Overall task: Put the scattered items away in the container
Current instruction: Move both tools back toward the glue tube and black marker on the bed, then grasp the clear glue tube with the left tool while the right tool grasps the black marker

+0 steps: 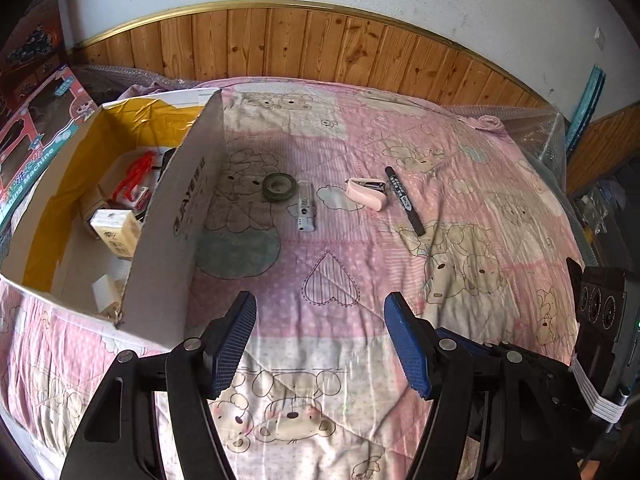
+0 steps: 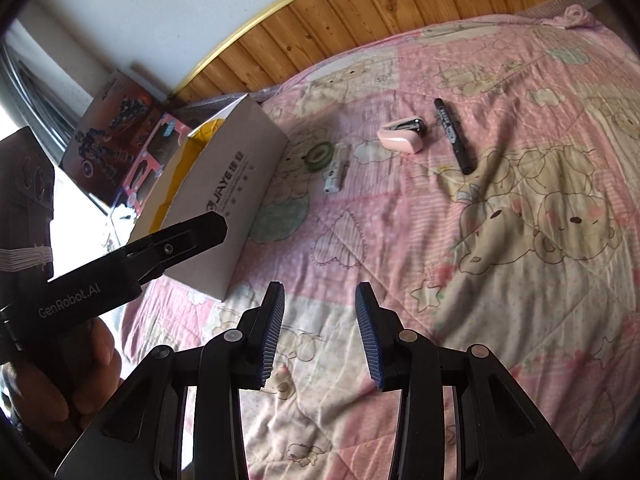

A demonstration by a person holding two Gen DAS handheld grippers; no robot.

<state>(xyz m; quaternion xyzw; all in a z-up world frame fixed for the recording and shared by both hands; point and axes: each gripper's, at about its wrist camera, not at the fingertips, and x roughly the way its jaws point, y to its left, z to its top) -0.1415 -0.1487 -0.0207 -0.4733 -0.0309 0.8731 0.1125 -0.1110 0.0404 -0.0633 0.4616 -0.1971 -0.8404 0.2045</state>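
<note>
On the quilt (image 1: 460, 152) lie four loose things in a row — tape (image 1: 279, 187), a white tube (image 1: 306, 207), a stapler (image 1: 367, 193), a marker (image 1: 404, 200) — all just right of the box (image 1: 168, 220). Left tool (image 1: 320, 344) and right tool (image 2: 320, 332) hover apart, empty.

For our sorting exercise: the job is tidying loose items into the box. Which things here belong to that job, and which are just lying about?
Belong to the job:
box
tape roll
small white tube
pink stapler
black marker
left gripper and right gripper, both open

Just lying about:
quilt
toy boxes beside the bed
bubble wrap
</note>
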